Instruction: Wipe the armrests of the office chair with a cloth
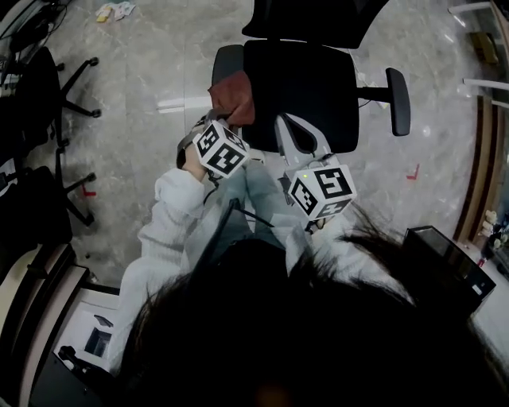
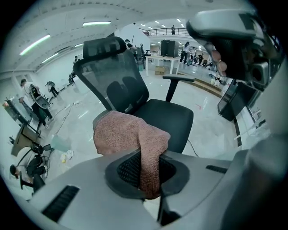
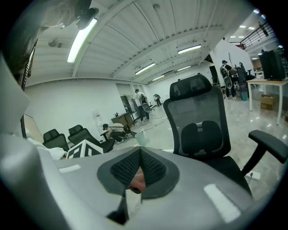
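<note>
The black office chair (image 1: 298, 83) stands right in front of me. A reddish-brown cloth (image 1: 232, 97) is draped over its left armrest; the right armrest (image 1: 398, 99) is bare. My left gripper (image 1: 215, 125) sits at the cloth's near edge. In the left gripper view the cloth (image 2: 128, 132) covers the armrest, and a strip of it hangs down, pinched between the shut jaws of that gripper (image 2: 150, 173). My right gripper (image 1: 298, 133) hovers over the seat's front edge, jaws shut. Its own view faces the chair's mesh back (image 3: 198, 121); a small pinkish patch low between the pads (image 3: 128, 168) is unclear.
Other black chairs (image 1: 32, 111) stand on the grey floor to the left. A black box (image 1: 449, 262) sits at the right, near a wooden edge (image 1: 481, 151). Desks and people (image 2: 33, 101) fill the far background. A crumpled item (image 1: 115, 9) lies on the floor.
</note>
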